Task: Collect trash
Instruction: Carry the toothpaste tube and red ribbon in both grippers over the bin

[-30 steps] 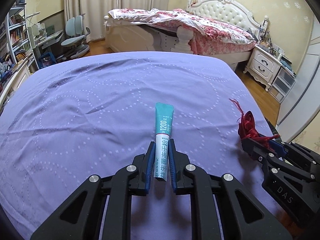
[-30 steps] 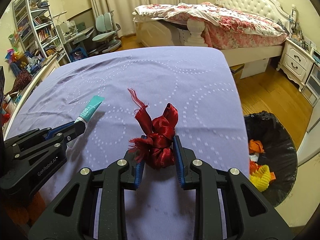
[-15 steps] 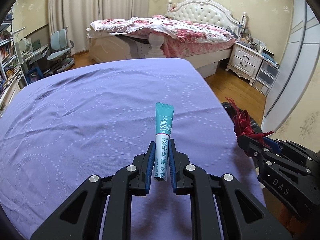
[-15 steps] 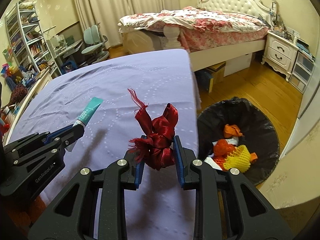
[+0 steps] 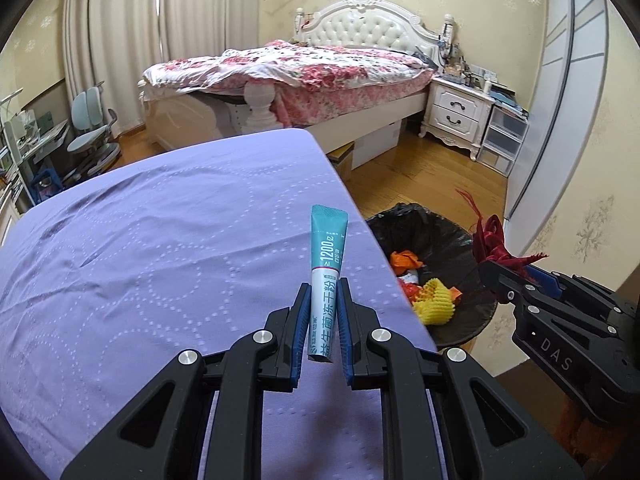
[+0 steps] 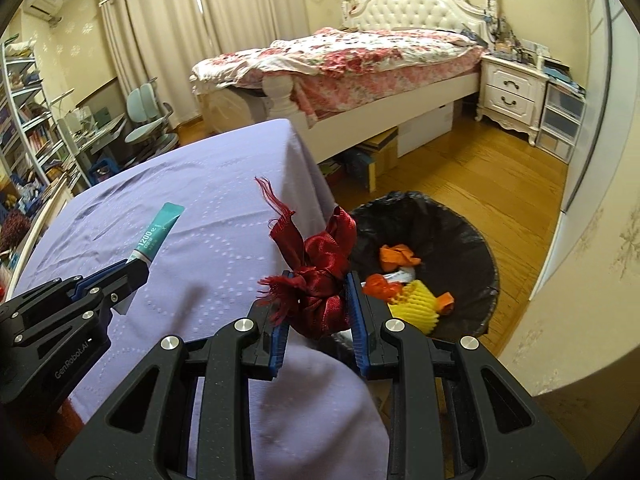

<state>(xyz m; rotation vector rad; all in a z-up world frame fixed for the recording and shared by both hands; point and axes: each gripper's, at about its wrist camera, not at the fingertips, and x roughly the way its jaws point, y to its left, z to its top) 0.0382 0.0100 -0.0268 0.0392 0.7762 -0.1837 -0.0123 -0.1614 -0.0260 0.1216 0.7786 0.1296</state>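
While both grippers were clamped, left gripper (image 5: 323, 314) on a sachet (image 5: 326, 276), right gripper (image 6: 318, 312) on red ribbon (image 6: 320, 276), the carry-over step was on; next they'd need letting go over the bin (image 6: 472, 232).

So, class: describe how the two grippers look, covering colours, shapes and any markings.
Both are black, angular frames with triangular cut-outs, silver screws and blue ribbed pads. The left gripper reads "GenRobot.AI" on its side; the right gripper reads "DAS". No cables or sleeves show.
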